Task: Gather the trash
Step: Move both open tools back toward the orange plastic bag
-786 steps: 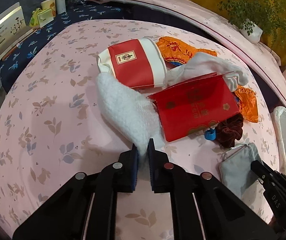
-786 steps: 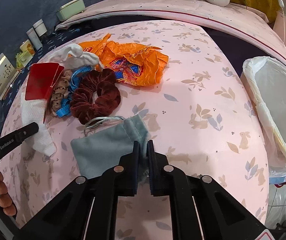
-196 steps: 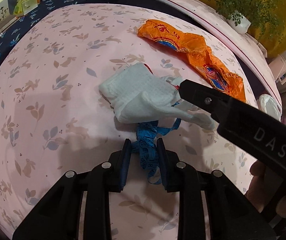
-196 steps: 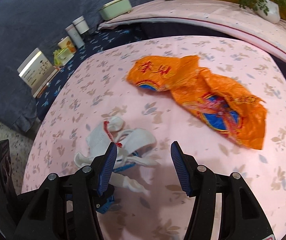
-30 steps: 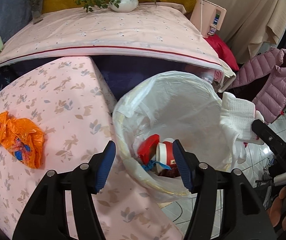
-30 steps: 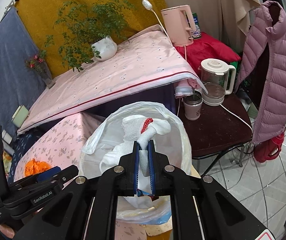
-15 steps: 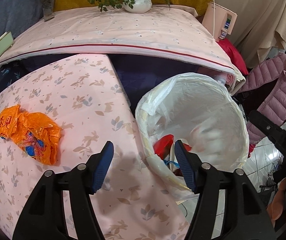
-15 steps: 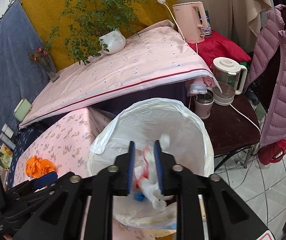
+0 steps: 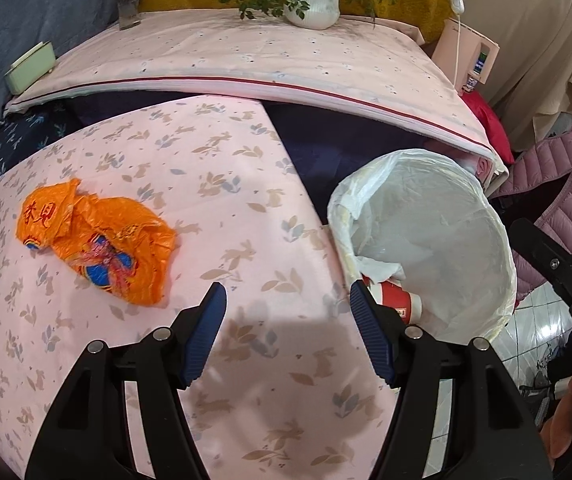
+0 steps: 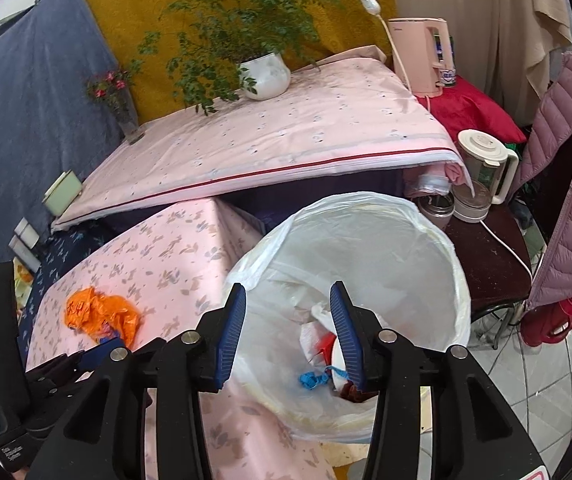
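Left gripper (image 9: 287,308) spread, empty, over the table (image 9: 246,216); orange wrapper (image 9: 98,240) ahead-left. Right gripper (image 10: 286,312) spread, empty, above the lined bin (image 10: 405,240).

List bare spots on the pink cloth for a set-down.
Free: the cloth between the orange wrapper and the bin, and behind the wrapper up to the far edge. Crowded: the bin's bottom, holding the red cup and white rag.

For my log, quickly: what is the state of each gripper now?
Left gripper: open, holding nothing.
Right gripper: open, holding nothing.
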{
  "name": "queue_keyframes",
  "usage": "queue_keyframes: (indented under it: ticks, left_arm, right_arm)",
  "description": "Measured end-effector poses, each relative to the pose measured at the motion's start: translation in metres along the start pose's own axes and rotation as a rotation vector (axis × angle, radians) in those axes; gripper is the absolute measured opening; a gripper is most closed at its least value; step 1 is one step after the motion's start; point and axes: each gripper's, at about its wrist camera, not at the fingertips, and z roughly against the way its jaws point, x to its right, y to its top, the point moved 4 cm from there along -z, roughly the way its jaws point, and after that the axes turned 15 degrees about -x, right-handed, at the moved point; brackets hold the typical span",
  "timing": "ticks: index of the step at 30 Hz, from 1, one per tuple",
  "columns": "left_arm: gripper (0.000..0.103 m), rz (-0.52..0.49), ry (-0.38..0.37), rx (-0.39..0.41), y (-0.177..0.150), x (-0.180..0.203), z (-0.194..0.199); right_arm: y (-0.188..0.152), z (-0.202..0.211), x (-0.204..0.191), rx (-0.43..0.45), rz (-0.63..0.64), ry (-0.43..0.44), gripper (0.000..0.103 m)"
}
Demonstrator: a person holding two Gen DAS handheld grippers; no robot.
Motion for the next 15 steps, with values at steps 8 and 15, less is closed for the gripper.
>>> queue_keyframes:
  ticks: [8, 15]
  left_arm:
    - [0.061, 0.059, 0.013, 0.020, -0.012, -0.035, 0.014]
    - [0.061, 0.122, 0.036, 0.031, -0.025, -0.070, 0.024]
  right_arm:
    - [-0.011, -0.002, -0.038, -0.019, 0.072, 0.007, 0.047]
    - [-0.023, -0.004, -0.073, -0.030, 0.152, -0.009, 0.051]
